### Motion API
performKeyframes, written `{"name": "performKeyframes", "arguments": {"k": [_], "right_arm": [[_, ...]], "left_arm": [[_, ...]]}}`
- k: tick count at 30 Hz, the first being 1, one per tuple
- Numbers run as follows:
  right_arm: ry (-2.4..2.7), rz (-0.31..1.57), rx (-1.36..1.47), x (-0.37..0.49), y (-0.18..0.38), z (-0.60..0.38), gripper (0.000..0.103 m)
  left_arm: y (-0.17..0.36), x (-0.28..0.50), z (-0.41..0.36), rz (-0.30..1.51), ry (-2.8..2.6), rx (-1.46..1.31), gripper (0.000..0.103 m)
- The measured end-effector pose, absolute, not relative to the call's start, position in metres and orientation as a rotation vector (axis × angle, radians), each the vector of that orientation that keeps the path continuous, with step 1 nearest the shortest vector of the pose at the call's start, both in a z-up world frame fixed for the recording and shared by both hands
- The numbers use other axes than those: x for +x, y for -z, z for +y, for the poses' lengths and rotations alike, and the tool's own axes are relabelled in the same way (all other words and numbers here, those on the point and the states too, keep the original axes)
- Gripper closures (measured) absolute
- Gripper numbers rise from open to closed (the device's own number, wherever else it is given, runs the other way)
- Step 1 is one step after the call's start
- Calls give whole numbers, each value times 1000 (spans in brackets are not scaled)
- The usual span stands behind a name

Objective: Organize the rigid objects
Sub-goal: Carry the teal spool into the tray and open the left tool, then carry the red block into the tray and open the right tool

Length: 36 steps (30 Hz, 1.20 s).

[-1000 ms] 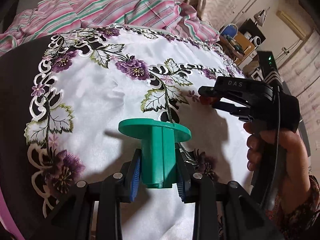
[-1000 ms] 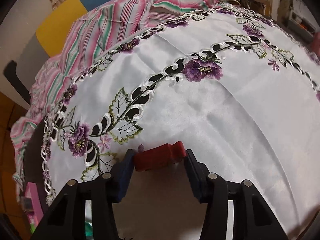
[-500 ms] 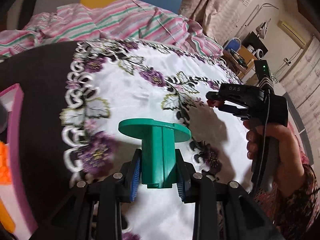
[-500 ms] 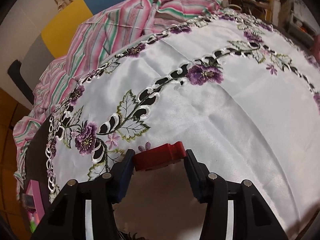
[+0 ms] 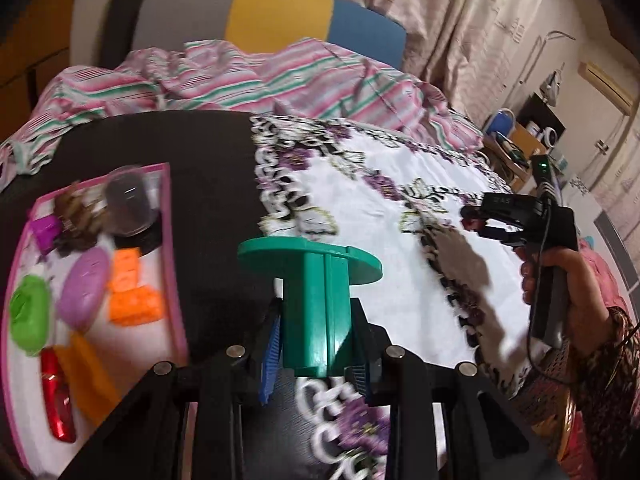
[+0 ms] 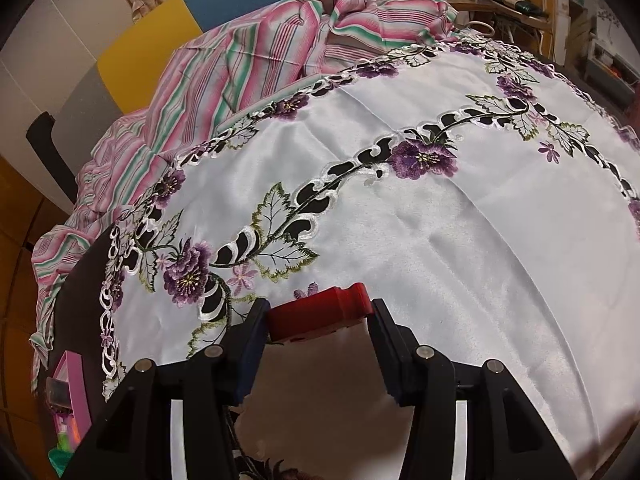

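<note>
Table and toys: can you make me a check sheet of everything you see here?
Surface: dark table partly under a white flowered cloth.
Job's things: green spool and red piece, both held up; pink-rimmed tray at the left holds orange blocks, a purple oval, a green piece and more, blurred.
Clutter: striped fabric heaped at the far edge.
Grippers: left gripper shut on green spool; right gripper shut on red piece.
Cables: black cord hangs from the right handle.
Surroundings: chair, curtains, cluttered shelf.
</note>
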State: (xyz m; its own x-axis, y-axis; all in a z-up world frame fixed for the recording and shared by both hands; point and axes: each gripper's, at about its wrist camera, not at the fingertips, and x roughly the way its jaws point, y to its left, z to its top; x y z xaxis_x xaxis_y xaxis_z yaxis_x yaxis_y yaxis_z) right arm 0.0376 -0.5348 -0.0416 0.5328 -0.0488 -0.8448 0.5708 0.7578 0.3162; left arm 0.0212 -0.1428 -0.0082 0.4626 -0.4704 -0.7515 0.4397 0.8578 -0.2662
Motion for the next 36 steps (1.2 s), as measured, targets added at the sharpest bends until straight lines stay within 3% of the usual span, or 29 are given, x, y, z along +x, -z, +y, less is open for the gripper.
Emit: {"name": "performKeyframes", "arguments": {"k": [15, 25, 30, 36], "right_arm": [[404, 918, 593, 35, 34, -528, 52], [397, 902, 577, 35, 30, -525, 52], [370, 879, 565, 35, 24, -519, 52], [288, 834, 510, 34, 7, -491, 52]], "left_arm": [[32, 13, -43, 960, 404, -143, 73], [49, 11, -35, 1002, 446, -134, 73], [41, 0, -28, 966, 453, -139, 62], [33, -11, -4, 927, 419, -176, 62]]}}
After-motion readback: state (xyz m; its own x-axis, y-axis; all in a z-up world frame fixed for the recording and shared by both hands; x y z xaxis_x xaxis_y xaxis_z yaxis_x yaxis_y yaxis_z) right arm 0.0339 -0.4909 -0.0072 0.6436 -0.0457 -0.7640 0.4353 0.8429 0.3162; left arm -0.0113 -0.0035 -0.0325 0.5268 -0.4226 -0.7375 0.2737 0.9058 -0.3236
